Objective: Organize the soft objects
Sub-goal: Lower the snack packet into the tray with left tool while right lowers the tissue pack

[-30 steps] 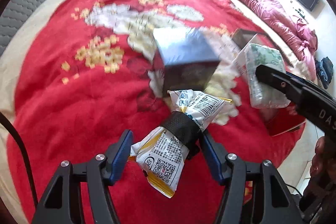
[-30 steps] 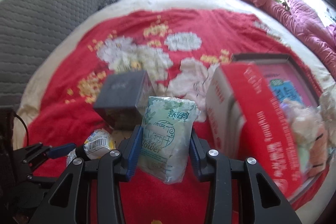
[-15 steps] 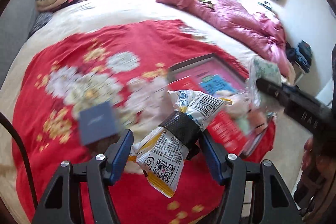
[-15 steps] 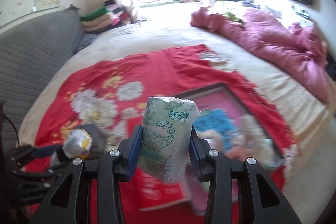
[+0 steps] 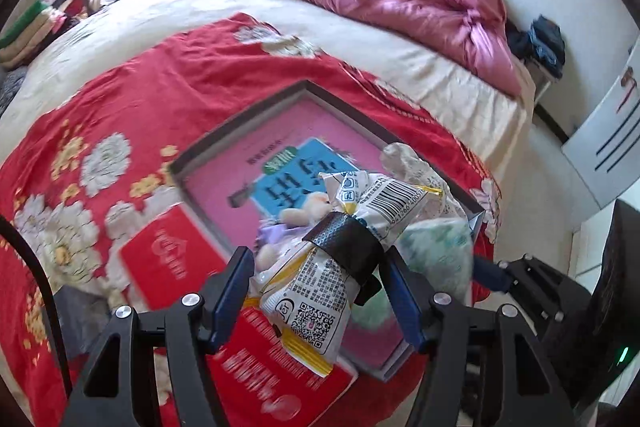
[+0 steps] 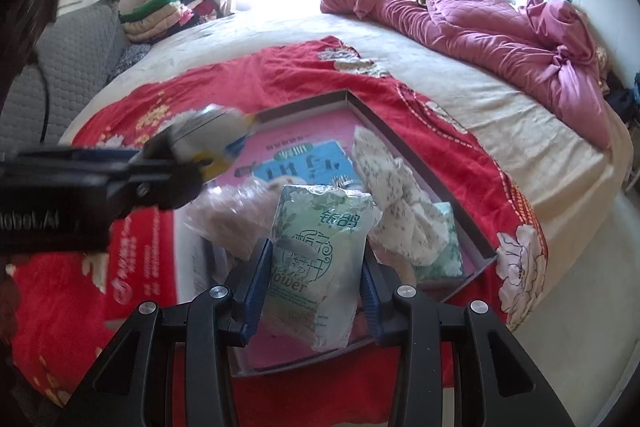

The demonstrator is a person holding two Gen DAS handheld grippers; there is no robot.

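My left gripper [image 5: 320, 291] is shut on a white and yellow snack packet [image 5: 320, 303] bound with a black band, held above the near end of a shallow pink-lined box [image 5: 256, 163]. My right gripper [image 6: 310, 291] is shut on a green and white tissue pack [image 6: 316, 259], held above the same box [image 6: 404, 151]. The box holds a blue pack [image 5: 296, 179], a floral cloth [image 6: 396, 203], a clear bag [image 6: 236, 211] and soft toys [image 5: 304, 215]. The left gripper shows blurred at the left of the right wrist view [image 6: 188, 163].
The box lies on a red floral blanket [image 5: 168, 79] on a bed. A red lid [image 5: 172, 263] leans at the box's left. A crumpled pink quilt [image 6: 500, 23] lies far right. A grey headboard [image 6: 68, 47] stands at the left. The bed edge is near right.
Both grippers have swung right from the dark cube on the blanket to above the pink box, each still holding its packet. The cube has left view.
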